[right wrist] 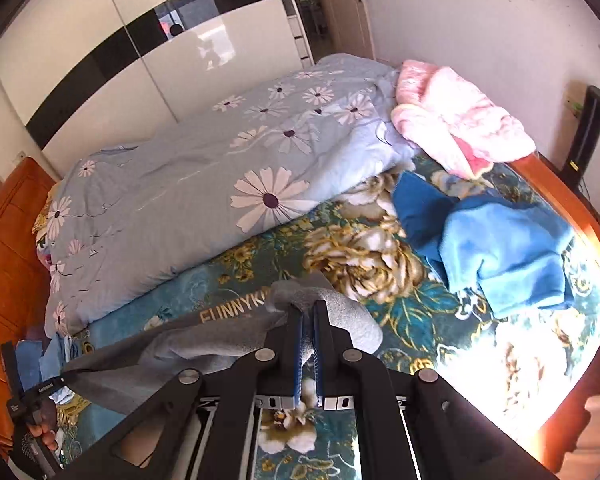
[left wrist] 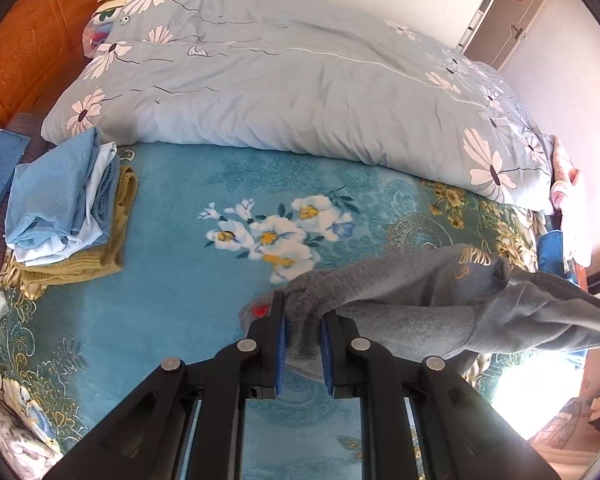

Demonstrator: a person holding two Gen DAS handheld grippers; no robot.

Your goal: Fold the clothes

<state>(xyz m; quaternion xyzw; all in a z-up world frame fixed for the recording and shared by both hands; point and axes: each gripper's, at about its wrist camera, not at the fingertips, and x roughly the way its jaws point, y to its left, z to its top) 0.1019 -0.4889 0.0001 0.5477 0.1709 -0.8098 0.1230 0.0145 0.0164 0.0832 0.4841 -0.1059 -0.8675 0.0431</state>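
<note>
A grey sweatshirt (left wrist: pixel 420 276) with gold lettering hangs stretched between my two grippers above the teal floral bed sheet (left wrist: pixel 172 320). My left gripper (left wrist: pixel 304 312) is shut on one end of it. My right gripper (right wrist: pixel 309 308) is shut on the other end of the grey sweatshirt (right wrist: pixel 220 340), whose letters read "FUNNYK". The left gripper also shows at the lower left of the right wrist view (right wrist: pixel 32 404), held by a hand.
A stack of folded clothes (left wrist: pixel 64 208) lies at the left of the bed. A light blue daisy duvet (left wrist: pixel 284 88) covers the far half. Blue garments (right wrist: pixel 496 240) and a pink blanket (right wrist: pixel 456 116) lie at the right. A wooden headboard (left wrist: pixel 24 56) stands at the left.
</note>
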